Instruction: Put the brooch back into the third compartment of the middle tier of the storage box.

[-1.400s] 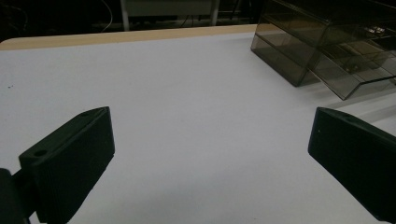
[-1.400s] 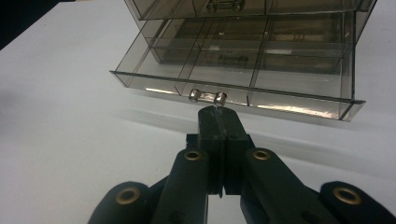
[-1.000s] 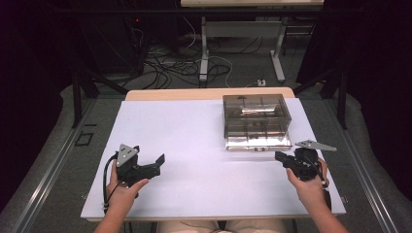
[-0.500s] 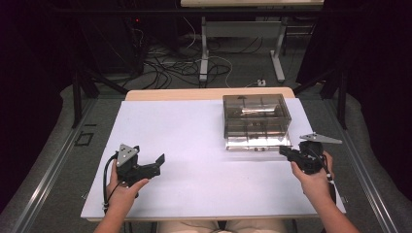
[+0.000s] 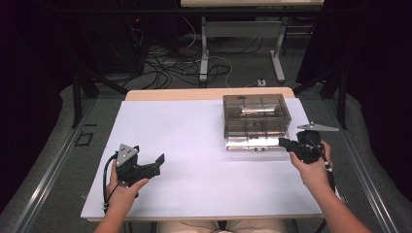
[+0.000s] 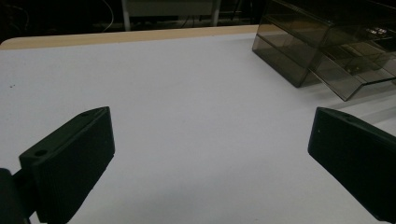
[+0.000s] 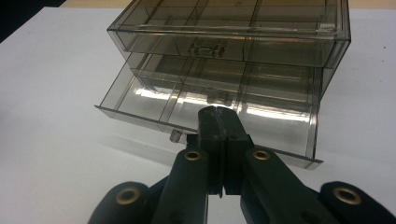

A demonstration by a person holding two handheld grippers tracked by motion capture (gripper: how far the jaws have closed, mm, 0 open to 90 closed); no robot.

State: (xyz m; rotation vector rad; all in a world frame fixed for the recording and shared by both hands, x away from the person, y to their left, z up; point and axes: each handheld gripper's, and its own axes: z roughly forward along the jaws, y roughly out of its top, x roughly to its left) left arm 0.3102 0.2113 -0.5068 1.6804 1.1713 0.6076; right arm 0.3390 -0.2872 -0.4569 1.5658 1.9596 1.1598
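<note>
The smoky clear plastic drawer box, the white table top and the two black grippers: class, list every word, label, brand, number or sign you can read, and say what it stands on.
None: no readable text in any view.
Smoky clear plastic drawer box: no label or print, bottom drawer pulled out.
White table top: blank.
Left black gripper, open, and right black gripper, shut: no markings legible.
</note>
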